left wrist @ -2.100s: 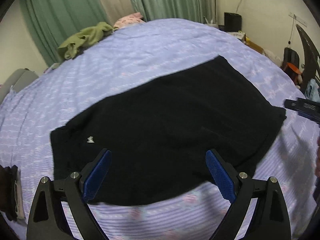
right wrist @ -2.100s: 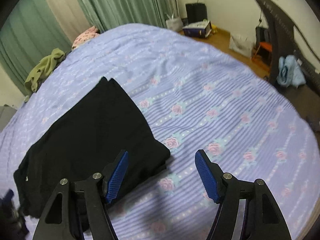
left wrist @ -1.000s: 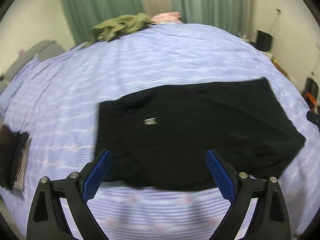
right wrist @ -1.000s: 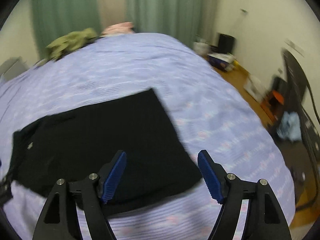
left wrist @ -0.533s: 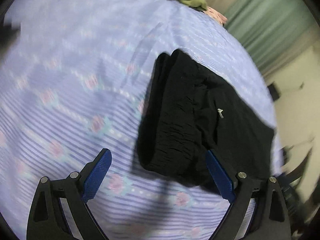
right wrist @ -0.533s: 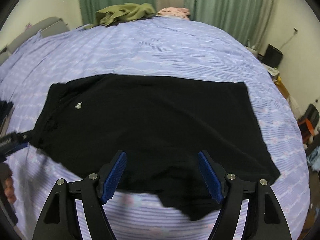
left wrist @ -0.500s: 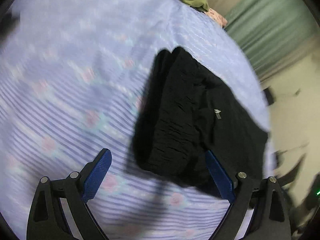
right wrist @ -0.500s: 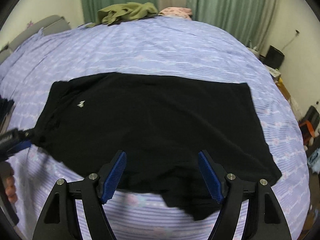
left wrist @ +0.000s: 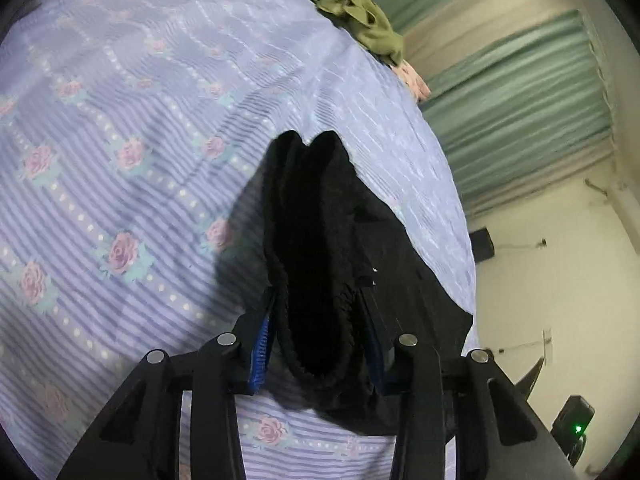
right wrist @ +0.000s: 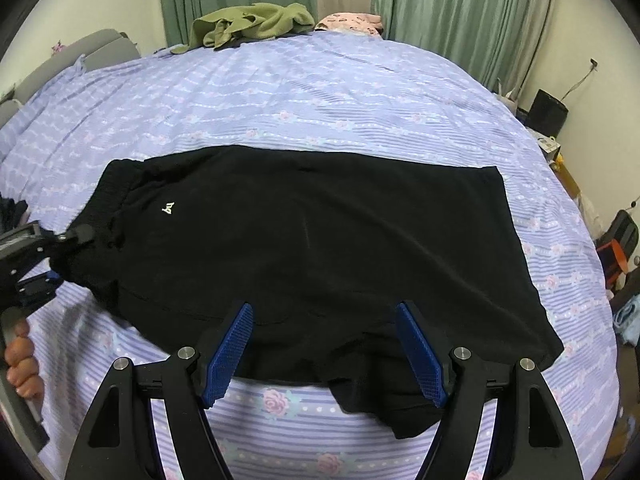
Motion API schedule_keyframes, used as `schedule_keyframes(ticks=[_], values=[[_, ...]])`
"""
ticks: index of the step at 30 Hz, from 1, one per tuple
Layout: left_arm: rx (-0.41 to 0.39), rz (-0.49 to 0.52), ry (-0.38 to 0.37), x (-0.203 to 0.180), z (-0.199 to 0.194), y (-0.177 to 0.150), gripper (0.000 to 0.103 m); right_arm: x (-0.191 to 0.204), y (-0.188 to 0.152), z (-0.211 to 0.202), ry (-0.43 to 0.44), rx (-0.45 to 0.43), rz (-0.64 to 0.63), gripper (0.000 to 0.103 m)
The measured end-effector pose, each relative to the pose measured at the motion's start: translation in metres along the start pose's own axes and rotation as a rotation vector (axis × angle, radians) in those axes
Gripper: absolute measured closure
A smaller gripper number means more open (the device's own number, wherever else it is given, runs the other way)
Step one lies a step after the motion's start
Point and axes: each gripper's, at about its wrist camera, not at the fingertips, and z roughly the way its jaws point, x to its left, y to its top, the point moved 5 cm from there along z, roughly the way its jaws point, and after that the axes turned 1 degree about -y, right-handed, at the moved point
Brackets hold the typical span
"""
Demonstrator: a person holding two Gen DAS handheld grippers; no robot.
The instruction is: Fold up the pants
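Note:
Black pants (right wrist: 320, 240) with a small white logo lie spread on the lilac flowered bedsheet (right wrist: 320, 92), folded lengthwise, waistband to the left. My left gripper (left wrist: 318, 320) is shut on the elastic waistband (left wrist: 316, 288), bunched between its blue pads; it also shows at the left edge of the right wrist view (right wrist: 60, 248). My right gripper (right wrist: 326, 344) is open and empty, hovering over the near edge of the pants around the crotch.
An olive garment (right wrist: 248, 24) and a pink one (right wrist: 352, 20) lie at the far end of the bed by green curtains. The bed edge drops off at the right, with floor clutter and a black box (right wrist: 552, 112) beyond.
My left gripper has moved forward to the waistband and closed on it. The right gripper has stayed open over the pants' near edge, almost unmoved.

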Motion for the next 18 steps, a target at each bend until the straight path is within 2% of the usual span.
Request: schedule_keyframes(ticks=[1,3,5,9,14,18], values=[[0.009,-0.017,0.029,0.004,0.007,-0.001,0.063,0.001,0.000,0.000,0.002,-0.001,0.001,0.028],[0.043,-0.049,0.074,0.013,0.025,-0.005,0.048,0.001,0.001,0.000,0.006,-0.002,-0.001,0.028],[0.071,-0.065,0.081,0.016,0.039,-0.009,0.048,-0.001,0.000,-0.001,-0.007,-0.002,-0.004,0.028],[0.068,-0.010,0.148,0.001,0.036,-0.005,0.073,-0.007,-0.001,-0.008,-0.031,-0.011,-0.013,0.028],[-0.001,0.178,0.199,-0.055,0.001,0.007,0.075,-0.024,0.001,-0.024,-0.023,-0.042,0.003,0.029],[-0.083,0.450,0.304,-0.136,-0.017,0.002,0.075,-0.056,0.001,-0.039,-0.021,-0.063,0.063,0.029]])
